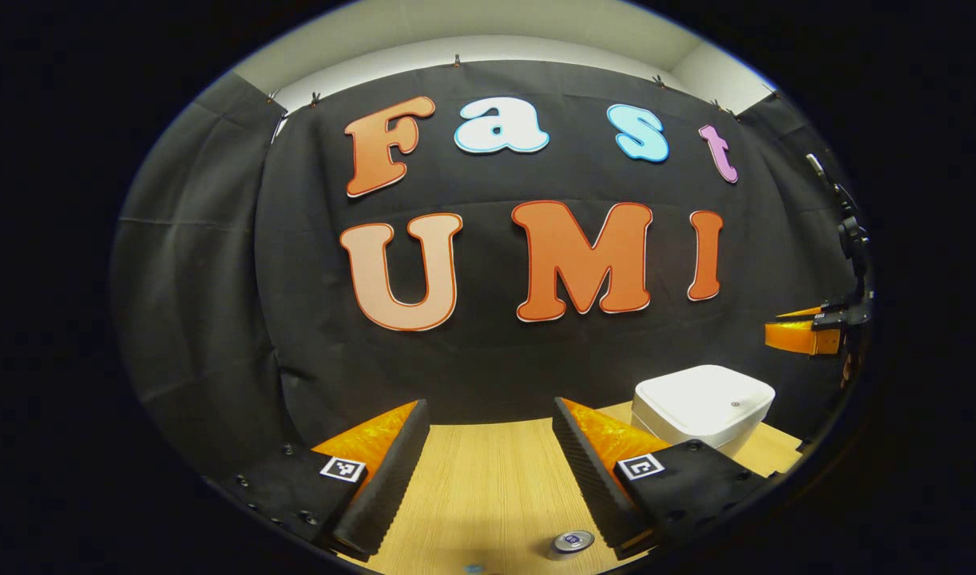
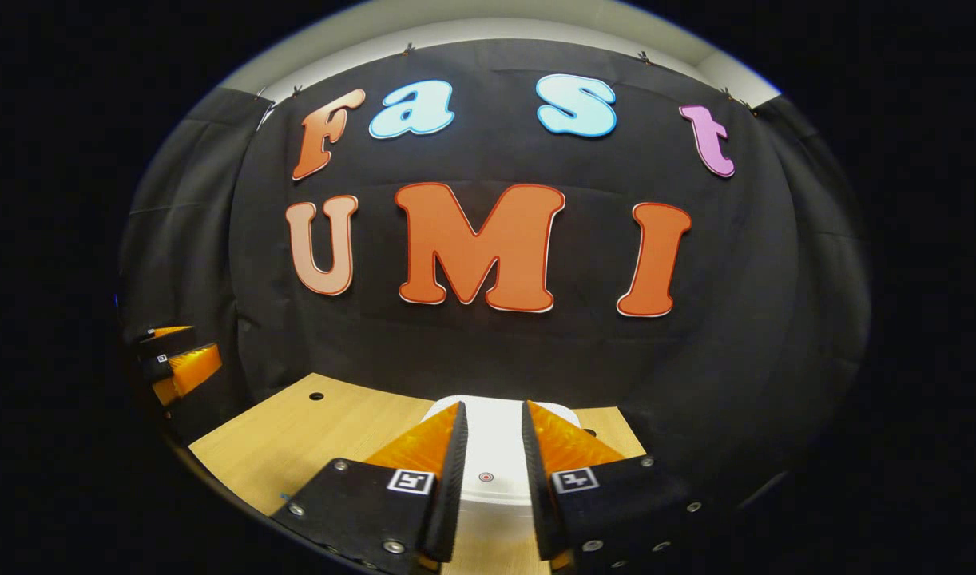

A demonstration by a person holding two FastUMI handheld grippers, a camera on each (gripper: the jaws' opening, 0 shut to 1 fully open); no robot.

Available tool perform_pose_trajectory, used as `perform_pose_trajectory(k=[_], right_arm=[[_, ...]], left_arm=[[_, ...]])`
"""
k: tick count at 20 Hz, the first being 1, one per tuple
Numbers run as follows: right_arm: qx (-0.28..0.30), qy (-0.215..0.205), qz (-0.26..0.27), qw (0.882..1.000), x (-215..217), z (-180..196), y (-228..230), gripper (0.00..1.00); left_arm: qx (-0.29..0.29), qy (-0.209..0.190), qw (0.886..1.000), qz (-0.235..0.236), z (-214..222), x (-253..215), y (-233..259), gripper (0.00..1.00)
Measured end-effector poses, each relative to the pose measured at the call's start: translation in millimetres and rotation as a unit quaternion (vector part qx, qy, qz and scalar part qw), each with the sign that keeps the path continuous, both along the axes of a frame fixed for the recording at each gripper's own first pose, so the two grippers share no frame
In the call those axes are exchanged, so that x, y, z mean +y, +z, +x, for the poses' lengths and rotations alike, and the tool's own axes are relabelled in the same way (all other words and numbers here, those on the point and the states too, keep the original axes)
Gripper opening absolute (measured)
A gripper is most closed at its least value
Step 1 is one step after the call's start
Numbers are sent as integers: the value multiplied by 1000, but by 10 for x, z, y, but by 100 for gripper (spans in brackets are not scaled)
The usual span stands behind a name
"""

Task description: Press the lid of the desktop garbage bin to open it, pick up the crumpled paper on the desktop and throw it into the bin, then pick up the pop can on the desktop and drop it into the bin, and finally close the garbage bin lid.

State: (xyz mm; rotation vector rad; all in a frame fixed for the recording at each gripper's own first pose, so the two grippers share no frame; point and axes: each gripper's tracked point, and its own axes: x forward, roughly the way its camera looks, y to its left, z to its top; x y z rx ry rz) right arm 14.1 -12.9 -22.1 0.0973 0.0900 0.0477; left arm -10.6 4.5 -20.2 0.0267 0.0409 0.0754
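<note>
The white desktop bin [image 1: 704, 403] stands on the wooden table at the right of the left gripper view, its lid down. My left gripper [image 1: 489, 407] hovers over the table to the left of it, open wide with nothing between its fingers. The top of a pop can [image 1: 572, 543] shows low down, just inside the right finger. In the right gripper view, my right gripper [image 2: 493, 409] hangs right above the bin's lid [image 2: 492, 447], its fingers a narrow gap apart and holding nothing. A small round mark [image 2: 486, 477] on the lid sits between them.
The wooden table [image 2: 296, 439] runs to the black cloth wall at the back and has a small hole [image 2: 316, 395]. The right gripper [image 1: 807, 331] appears far right in the left gripper view; the left gripper [image 2: 176, 359] appears far left in the right gripper view.
</note>
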Motion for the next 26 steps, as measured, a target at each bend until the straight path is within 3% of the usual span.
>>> perform_pose_trajectory(k=[3,5,8,18,22,26], right_arm=[[18,-5,17,1000,-90,48,-130,11],[29,-13,12,999,-140,117,-229,1],[63,7,8,998,-42,179,-459,1],[143,69,-26,987,238,329,-1063,1],[163,75,-9,984,269,353,-1083,1],[155,78,-48,984,263,341,-1040,1]], left_arm=[[4,6,1000,-1,-14,4,-46,99],[9,11,1000,-3,-32,12,-92,99],[18,20,1000,-1,-59,17,-144,96],[36,58,998,6,-172,91,-231,99],[43,64,997,8,-173,48,-258,100],[38,60,997,14,-168,-71,-213,100]])
